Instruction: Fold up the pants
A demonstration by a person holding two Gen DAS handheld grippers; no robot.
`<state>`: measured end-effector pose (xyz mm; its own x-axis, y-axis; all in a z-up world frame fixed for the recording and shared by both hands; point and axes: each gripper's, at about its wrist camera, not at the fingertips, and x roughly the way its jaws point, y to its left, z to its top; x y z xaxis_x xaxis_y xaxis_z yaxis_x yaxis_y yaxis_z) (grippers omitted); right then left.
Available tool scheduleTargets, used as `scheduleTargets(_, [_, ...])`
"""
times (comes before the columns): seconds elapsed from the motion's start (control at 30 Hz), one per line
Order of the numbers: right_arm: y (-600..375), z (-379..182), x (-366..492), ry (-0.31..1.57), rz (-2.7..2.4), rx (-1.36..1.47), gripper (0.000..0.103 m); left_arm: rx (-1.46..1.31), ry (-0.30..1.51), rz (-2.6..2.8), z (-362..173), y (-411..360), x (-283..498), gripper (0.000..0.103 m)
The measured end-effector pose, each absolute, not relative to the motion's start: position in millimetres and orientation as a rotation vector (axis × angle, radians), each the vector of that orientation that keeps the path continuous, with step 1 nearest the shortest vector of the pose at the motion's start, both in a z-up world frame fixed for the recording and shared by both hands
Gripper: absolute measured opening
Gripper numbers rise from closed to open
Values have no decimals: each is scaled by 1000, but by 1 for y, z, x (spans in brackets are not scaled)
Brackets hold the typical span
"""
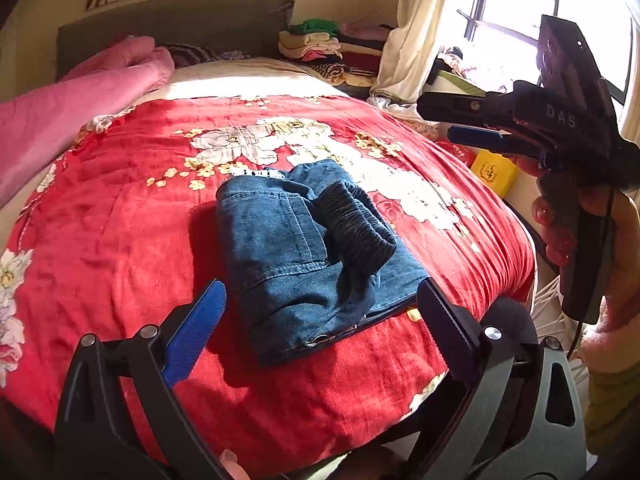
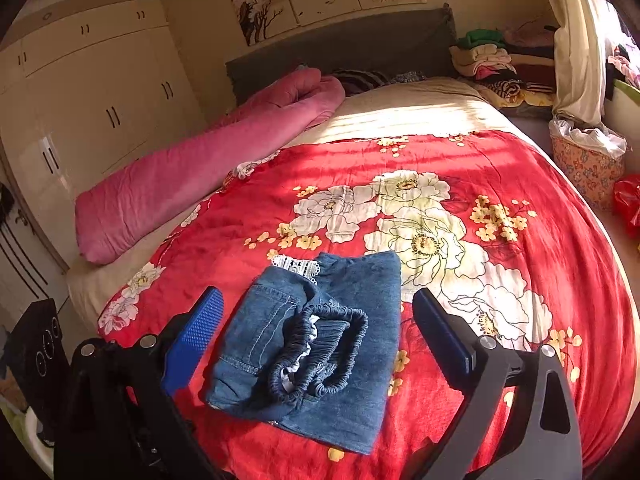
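Note:
A folded pair of blue denim pants (image 1: 280, 248) lies on the red floral blanket (image 1: 120, 220), its dark elastic waistband (image 1: 356, 224) bunched on top. In the left wrist view my left gripper (image 1: 320, 284) is open, its fingers either side of the bundle's near end and not pressing on it. My right gripper (image 1: 436, 120) hovers open at the upper right, off the bed's edge, held by a hand (image 1: 560, 220). In the right wrist view the pants (image 2: 352, 412) lie between and just beyond the wide-open right gripper (image 2: 316, 294), with the waistband (image 2: 320, 356) facing me. Neither gripper holds anything.
A rolled pink quilt (image 2: 180, 184) lies along the bed's left side. Stacked folded clothes (image 2: 492, 64) sit by the headboard. A wardrobe (image 2: 92, 92) stands to the left, a floral basket (image 2: 588, 164) and a yellow box (image 1: 494, 172) to the right of the bed.

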<state>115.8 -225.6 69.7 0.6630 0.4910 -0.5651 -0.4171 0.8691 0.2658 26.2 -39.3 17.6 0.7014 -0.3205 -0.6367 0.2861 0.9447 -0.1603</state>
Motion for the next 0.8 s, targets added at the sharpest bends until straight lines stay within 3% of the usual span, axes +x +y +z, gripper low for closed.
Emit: scheduleTargets(0.8, [-253, 31, 71, 698, 423, 141, 97, -52, 720, -263, 21, -27, 26, 93])
